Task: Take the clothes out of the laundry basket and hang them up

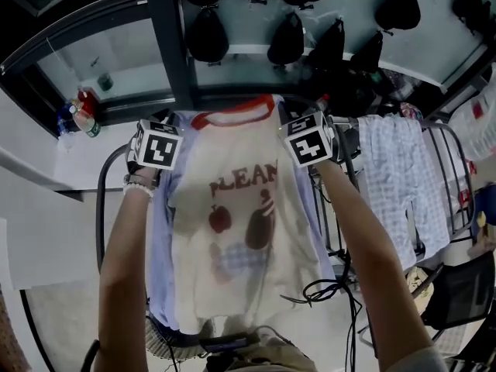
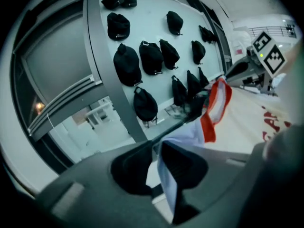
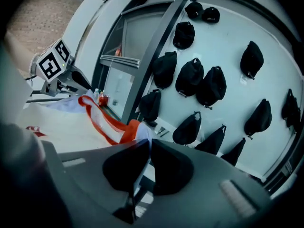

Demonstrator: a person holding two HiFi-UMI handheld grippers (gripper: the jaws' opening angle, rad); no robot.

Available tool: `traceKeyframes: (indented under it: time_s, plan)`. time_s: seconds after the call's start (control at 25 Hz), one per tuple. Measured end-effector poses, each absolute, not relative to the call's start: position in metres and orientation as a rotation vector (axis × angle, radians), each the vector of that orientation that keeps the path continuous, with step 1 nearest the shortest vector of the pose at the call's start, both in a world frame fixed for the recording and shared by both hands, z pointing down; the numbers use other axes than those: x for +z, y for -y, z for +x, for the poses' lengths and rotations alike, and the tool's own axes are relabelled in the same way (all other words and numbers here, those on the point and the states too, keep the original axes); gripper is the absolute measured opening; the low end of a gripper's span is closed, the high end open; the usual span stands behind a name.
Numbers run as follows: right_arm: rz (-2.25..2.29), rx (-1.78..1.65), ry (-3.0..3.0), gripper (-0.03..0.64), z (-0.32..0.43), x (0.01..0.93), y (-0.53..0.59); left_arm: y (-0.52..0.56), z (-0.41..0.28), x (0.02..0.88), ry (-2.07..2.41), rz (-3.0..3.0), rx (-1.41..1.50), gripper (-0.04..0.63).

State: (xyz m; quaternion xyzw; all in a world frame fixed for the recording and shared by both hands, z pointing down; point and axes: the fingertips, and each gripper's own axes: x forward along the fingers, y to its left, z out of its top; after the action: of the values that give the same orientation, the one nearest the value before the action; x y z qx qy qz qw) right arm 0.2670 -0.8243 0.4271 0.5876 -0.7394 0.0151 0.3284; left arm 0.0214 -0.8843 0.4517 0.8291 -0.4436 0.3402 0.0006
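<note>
Holding the cream T-shirt spread by its shoulders, the person is presenting it just left of the drying rack, red collar uppermost and hem trailing into the laundry basket, which sits below and well left of the rack. A pale blue layer is showing behind it (second garment or the shirt's own back: unclear). A checked shirt is hanging on the rack. The right gripper, on the shoulder nearer the rack, is pinching cloth between closed jaws. The left gripper, on the shoulder farther from the rack, is standing slightly parted, with cloth lying against one jaw and a gap beside it. Judgement: that shoulder is probably only resting there, so clamping it firmly before carrying the T-shirt toward a free rail of the rack is looking wise, keeping the collar level.
</note>
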Motion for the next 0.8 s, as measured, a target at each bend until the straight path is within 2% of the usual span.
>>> traceKeyframes:
  time_s: [0.08, 0.16, 0.2, 0.28, 0.56, 0.8]
  plan:
    - [1.504, 0.085, 1.937, 0.022, 0.261, 0.442, 0.821, 0.875, 0.025, 0.464, 1.333, 2.596, 1.059, 0.099]
    - [1.485, 0.105, 1.960, 0.058, 0.256, 0.442, 0.817, 0.864, 0.027, 0.463, 1.307, 2.617, 1.035, 0.145]
    - [1.485, 0.114, 1.975, 0.094, 0.254, 0.439, 0.814, 0.858, 0.028, 0.458, 1.308, 2.637, 1.019, 0.160]
    - [1.503, 0.121, 2.002, 0.100, 0.253, 0.427, 0.805, 0.842, 0.030, 0.446, 1.309, 2.675, 0.977, 0.167]
    - [1.599, 0.106, 2.128, 0.100, 0.243, 0.374, 0.748, 0.769, 0.025, 0.382, 1.364, 2.807, 0.813, 0.122]
    - [1.604, 0.059, 2.305, 0.098, 0.205, 0.329, 0.662, 0.678, 0.006, 0.331, 1.471, 2.863, 0.644, 0.066]
